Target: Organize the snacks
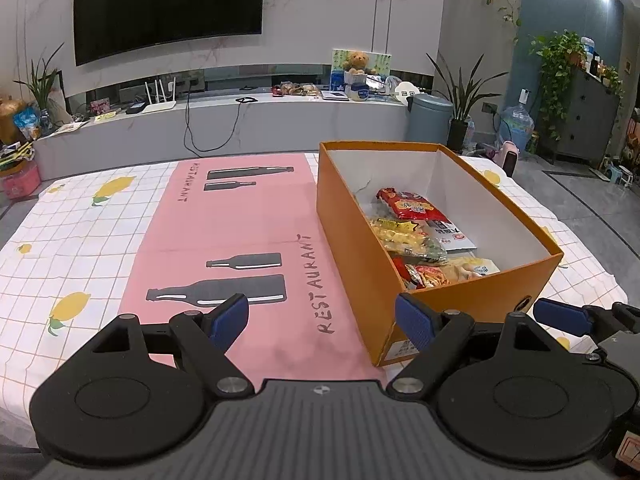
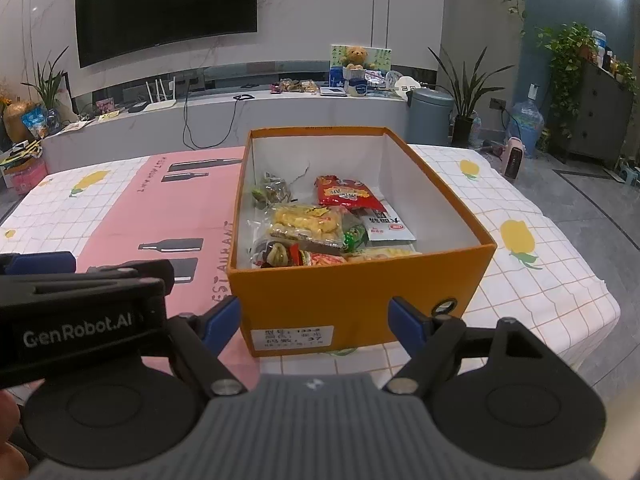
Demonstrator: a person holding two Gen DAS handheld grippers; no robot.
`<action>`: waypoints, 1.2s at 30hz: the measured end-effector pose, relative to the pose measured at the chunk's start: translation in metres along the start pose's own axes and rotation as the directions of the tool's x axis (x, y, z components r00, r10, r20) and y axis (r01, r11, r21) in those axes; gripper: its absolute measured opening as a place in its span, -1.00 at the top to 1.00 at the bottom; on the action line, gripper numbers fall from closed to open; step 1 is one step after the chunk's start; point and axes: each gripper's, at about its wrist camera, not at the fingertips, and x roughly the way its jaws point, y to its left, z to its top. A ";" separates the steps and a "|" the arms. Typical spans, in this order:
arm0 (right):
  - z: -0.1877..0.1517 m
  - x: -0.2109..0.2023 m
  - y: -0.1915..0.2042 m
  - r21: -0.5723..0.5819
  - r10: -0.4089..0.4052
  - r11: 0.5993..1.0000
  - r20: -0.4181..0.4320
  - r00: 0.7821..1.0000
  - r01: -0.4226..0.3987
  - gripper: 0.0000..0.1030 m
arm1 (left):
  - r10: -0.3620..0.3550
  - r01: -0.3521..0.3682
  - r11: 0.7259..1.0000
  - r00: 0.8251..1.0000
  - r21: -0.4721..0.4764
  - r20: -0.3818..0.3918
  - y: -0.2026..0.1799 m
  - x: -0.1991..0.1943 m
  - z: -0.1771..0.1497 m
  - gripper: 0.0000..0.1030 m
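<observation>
An orange cardboard box [image 2: 344,300] stands on the table with several snack packets inside: a red bag [image 2: 346,194], a yellow bag [image 2: 306,222], a white sachet [image 2: 390,228]. In the left wrist view the same box [image 1: 352,224] sits to the right, with the red bag [image 1: 412,206] and yellow bag [image 1: 404,238] in it. My left gripper [image 1: 322,322] hovers open over the pink mat [image 1: 240,232], empty, left of the box's near corner. My right gripper [image 2: 314,324] is open and empty, just in front of the box's near wall. Its blue fingertip [image 1: 560,316] shows at right.
The table wears a white checked cloth with lemons [image 1: 72,308]. Beyond it runs a low grey TV bench [image 1: 240,120] with cables, a router and clutter. A grey bin [image 2: 430,114], plants and a water jug [image 2: 528,124] stand at the right on the tiled floor.
</observation>
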 end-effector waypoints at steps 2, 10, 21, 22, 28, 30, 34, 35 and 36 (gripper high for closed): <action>-0.001 0.000 0.000 -0.001 -0.001 1.000 -0.003 1.000 0.001 -0.53 | -0.002 0.002 1.000 1.000 -0.002 -0.004 0.001 0.001 0.000 -0.89; -0.001 0.002 0.001 -0.003 -0.002 1.000 -0.007 1.000 0.002 -0.53 | 0.002 -0.002 1.000 1.000 -0.002 -0.009 0.000 0.002 -0.001 -0.89; -0.003 0.004 0.002 -0.012 -0.009 1.000 -0.014 1.000 0.009 -0.53 | 0.010 -0.010 1.000 1.000 -0.002 -0.019 0.000 0.004 -0.002 -0.89; -0.003 0.004 0.002 -0.012 -0.010 1.000 -0.014 1.000 0.010 -0.53 | 0.011 -0.011 1.000 1.000 -0.002 -0.019 0.000 0.004 -0.003 -0.89; -0.004 0.007 0.004 -0.021 -0.019 1.000 -0.019 1.000 0.018 -0.53 | 0.024 -0.023 1.000 1.000 0.003 -0.020 0.000 0.006 -0.003 -0.89; -0.004 0.007 0.004 -0.020 -0.017 1.000 -0.020 1.000 0.017 -0.53 | 0.021 -0.021 1.000 1.000 0.003 -0.022 0.000 0.006 -0.004 -0.89; -0.005 0.008 0.005 -0.025 -0.016 1.000 -0.023 1.000 0.016 -0.53 | 0.019 -0.019 1.000 0.999 0.001 -0.029 0.000 0.007 -0.004 -0.89; -0.005 0.008 0.006 -0.026 -0.016 1.000 -0.023 1.000 0.015 -0.53 | 0.020 -0.020 1.000 0.999 0.001 -0.030 0.000 0.007 -0.004 -0.89; -0.005 0.008 0.006 -0.025 -0.015 1.000 -0.024 1.000 0.014 -0.53 | 0.021 -0.021 1.000 0.999 -0.001 -0.031 0.000 0.007 -0.004 -0.89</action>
